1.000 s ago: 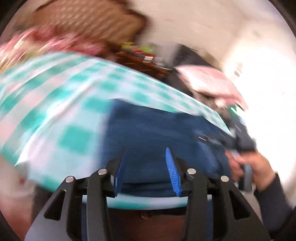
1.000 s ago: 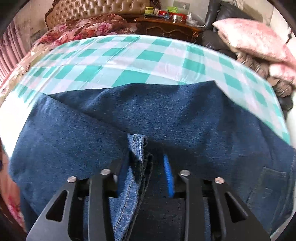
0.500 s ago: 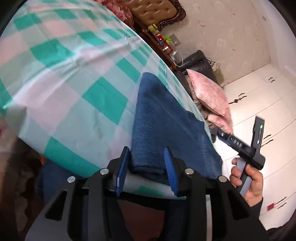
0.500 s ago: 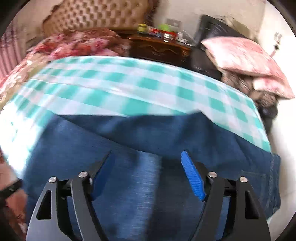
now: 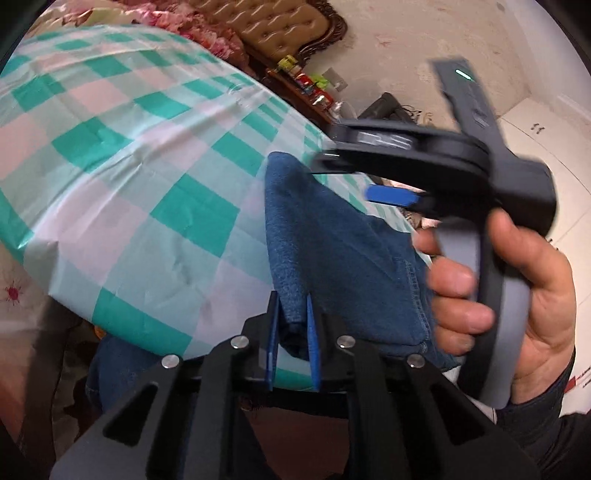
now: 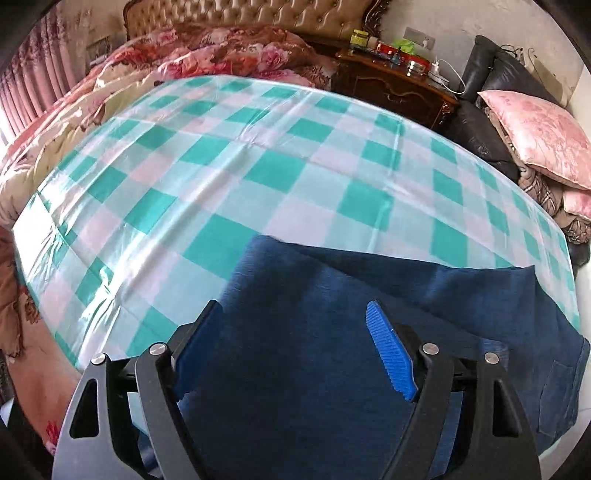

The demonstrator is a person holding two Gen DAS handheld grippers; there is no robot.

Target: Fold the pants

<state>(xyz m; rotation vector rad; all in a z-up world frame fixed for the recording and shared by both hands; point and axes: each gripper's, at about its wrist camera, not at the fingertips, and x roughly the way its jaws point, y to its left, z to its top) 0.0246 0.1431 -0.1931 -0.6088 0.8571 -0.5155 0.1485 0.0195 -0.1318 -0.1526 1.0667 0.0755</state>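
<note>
The blue jeans (image 6: 332,325) lie folded on a green and white checked cloth (image 6: 240,155) over the table, near its front edge. My left gripper (image 5: 292,325) is shut on the near folded corner of the jeans (image 5: 332,240). My right gripper (image 6: 295,332) is open and empty, hovering just above the jeans. In the left wrist view the right gripper (image 5: 373,177) shows blurred at the right, held in a hand above the jeans, with one blue pad (image 5: 391,195) visible.
A bed with floral bedding (image 6: 221,48) and a tufted headboard (image 6: 258,14) lies beyond the table. A wooden nightstand (image 6: 395,85) with small items stands at the back. Pink pillows (image 6: 535,136) rest on a dark chair at the right.
My right gripper let go of the jeans hem, opened wide and lifted. My left gripper closed its fingers onto the folded corner of the jeans.
</note>
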